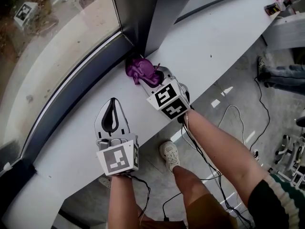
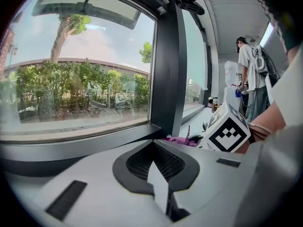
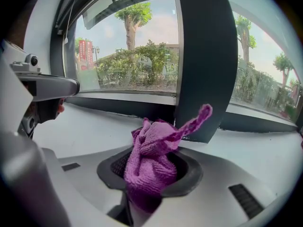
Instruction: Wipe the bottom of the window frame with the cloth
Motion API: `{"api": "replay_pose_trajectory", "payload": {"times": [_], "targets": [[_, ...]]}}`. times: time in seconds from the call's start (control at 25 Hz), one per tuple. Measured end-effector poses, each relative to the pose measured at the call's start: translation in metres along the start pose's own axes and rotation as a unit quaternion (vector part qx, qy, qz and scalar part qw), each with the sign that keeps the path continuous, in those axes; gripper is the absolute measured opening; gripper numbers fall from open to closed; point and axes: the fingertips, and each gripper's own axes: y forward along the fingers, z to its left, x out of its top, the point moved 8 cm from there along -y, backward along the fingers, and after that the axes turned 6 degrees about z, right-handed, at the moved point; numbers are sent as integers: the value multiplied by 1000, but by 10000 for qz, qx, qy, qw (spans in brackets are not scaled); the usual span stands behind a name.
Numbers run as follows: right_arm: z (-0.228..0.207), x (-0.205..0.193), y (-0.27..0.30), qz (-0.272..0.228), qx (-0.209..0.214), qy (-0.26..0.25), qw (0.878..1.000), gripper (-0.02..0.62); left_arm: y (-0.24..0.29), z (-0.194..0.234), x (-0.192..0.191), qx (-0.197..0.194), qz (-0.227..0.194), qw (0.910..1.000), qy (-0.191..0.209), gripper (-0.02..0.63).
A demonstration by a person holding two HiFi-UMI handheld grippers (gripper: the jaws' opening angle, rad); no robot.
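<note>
Purple cloth (image 1: 142,70) is bunched in the right gripper (image 1: 158,78), jaws clamped on it. In the right gripper view the cloth (image 3: 154,162) fills the gap between the pads and one twisted tail sticks up to the right. It sits at the inside corner where the dark post (image 1: 143,18) meets the bottom frame rail (image 1: 71,104), at the back edge of the white sill (image 1: 205,46). From the head view the cloth overlaps the foot of the post. Can't tell if it's pressed on the rail or just beside it. Right gripper is angled in toward that corner, marker cube facing up. Left gripper (image 1: 112,102) is on the sill nearer the person, well apart from the cloth, pointing at the rail. Its jaws are together at the tips with nothing in them. From the left gripper view a bit of the cloth (image 2: 182,140) shows past the right gripper's cube (image 2: 228,131). Glass (image 1: 47,32) is beyond the rail. Below the sill are a grey floor (image 1: 228,109), cables (image 1: 238,118) and the person's shoe (image 1: 169,152).
</note>
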Motion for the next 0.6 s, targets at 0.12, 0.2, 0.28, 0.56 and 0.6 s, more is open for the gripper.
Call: {"api": "replay_pose_trajectory", "payload": {"times": [0.12,0.2,0.28,0.56,0.6], "targets": [[3,-3,0,11,26,17,10000,141,2,-1,-2,-41,1,10000,-7,5],[5,-6,-3,21,53,23,10000,141,2,-3,-3,-75,7,10000,-26,5],[7,-10,-7,54,55,43,10000,141,2,-6,-4,-114,22,9999,-37,5],[15,-27,-21,126,70,233,9996,141,0,-20,-17,-297,136,9994,-62,5],[16,-30,-23,136,71,235,9996,141,-1,-22,-19,-320,163,9993,-58,5]]}}
